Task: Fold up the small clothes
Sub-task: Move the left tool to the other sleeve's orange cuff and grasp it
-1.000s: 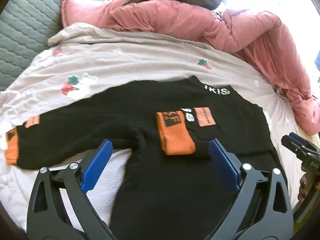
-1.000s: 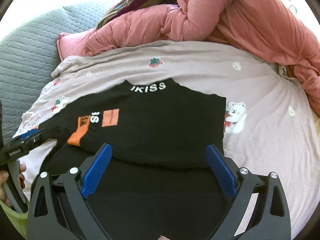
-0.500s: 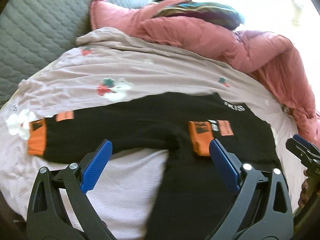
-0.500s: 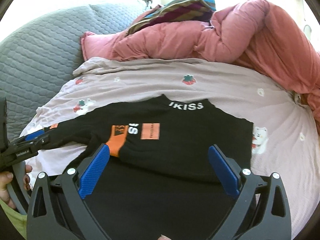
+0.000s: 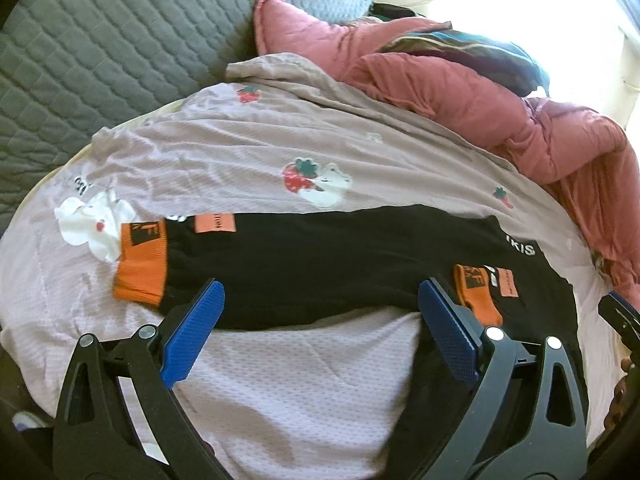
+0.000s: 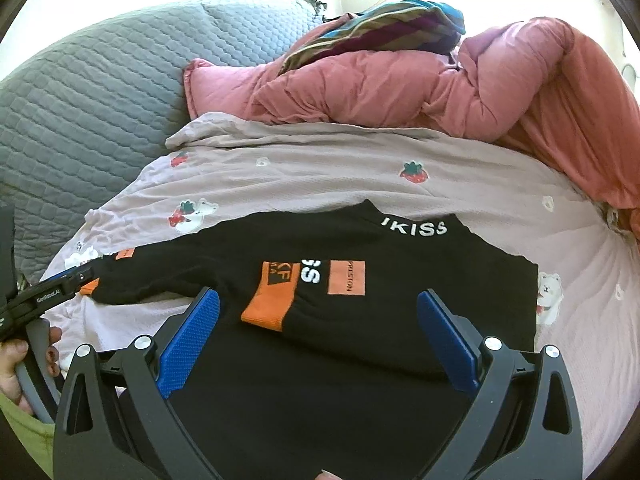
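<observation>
The bed fills both of my views: a grey quilted cover (image 5: 100,40) from nine to twelve o'clock, a pink duvet (image 6: 400,84) heaped from twelve round to three, and a pale mauve sheet (image 5: 280,392) with strawberry prints spread under everything.

On that sheet lies the black sweatshirt (image 6: 360,360), neck to twelve o'clock, its body running down to six in the right view. One sleeve is already folded across the chest, its orange cuff (image 6: 270,304) lying at the centre of that view. The other sleeve (image 5: 300,272) stretches flat out toward nine o'clock in the left view, ending in an orange cuff (image 5: 142,276) on the bare sheet.

My left gripper (image 5: 320,332) hovers just short of that outstretched sleeve, jaws spread wide and holding nothing. My right gripper (image 6: 318,340) hangs over the body of the garment, equally wide and empty.

I judge the sleeve-folding step half done. Next I need to carry the left gripper toward nine o'clock, pinch the sleeve near its cuff, taking only the sleeve and not the sheet, and bring it across the chest beside the first.
</observation>
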The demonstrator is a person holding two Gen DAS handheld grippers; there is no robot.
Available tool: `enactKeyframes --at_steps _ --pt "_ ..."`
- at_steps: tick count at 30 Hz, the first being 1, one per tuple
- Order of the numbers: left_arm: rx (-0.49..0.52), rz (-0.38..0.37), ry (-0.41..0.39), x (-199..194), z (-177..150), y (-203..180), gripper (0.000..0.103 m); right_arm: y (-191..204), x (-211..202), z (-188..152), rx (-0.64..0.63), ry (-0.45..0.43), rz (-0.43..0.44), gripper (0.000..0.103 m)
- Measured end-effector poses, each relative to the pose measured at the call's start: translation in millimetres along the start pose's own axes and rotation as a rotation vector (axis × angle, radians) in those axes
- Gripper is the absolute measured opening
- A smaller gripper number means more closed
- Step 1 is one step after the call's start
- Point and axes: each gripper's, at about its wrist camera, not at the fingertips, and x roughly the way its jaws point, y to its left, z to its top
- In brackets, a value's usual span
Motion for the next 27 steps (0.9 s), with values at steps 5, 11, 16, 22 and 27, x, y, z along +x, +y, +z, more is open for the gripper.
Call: enactKeyframes --at_steps 5,11,16,22,27 --pt "-0.036 0.012 -0.005 -0.8 1.2 18.1 0.091 12.8 8.8 4.0 -0.012 0.008 0.009 0.098" --pt "-0.074 0.036 0.002 3.0 0.7 36.9 0.091 37.9 19.6 7.9 -0.055 0.014 0.033 0.098" --pt "-0.119 0.053 0.02 11.3 -2.8 55.3 0.091 59.4 29.8 10.3 -0.091 0.023 0.054 0.098" --pt "-0.183 0.071 0.039 23.0 -6.3 79.3 0.091 83.2 42.9 10.0 -0.138 0.045 0.069 0.098" --pt "-0.223 0.074 0.053 33.4 -10.2 93.4 0.091 98.4 53.3 10.7 -0.164 0.058 0.078 0.098"
